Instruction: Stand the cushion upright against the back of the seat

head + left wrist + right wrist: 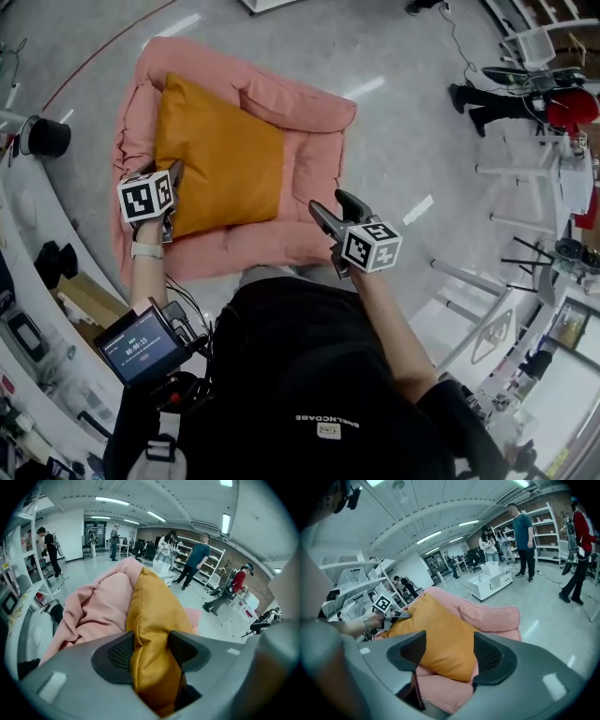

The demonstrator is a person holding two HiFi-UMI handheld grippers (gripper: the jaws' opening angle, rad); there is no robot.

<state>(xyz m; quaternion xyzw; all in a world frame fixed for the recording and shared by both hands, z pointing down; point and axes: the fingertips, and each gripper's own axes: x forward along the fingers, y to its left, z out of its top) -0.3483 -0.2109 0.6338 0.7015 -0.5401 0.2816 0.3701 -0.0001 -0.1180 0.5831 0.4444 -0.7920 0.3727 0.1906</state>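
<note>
Mustard-orange cushion (220,159) lies across the pad of a pink padded seat (314,131) on the glossy grey floor (412,141), its far edge close to the seat's raised back roll (281,97) and not yet standing against it. The left gripper (174,174) is clamped on the cushion's near left edge; in the left gripper view both dark pads (123,652) press into the fabric, which bulges up between them (seen edge-on there). The right gripper (328,203) hovers at the seat's near right side, jaws apart with nothing between them, the cushion's near right corner just beyond their tips in the right gripper view.
</note>
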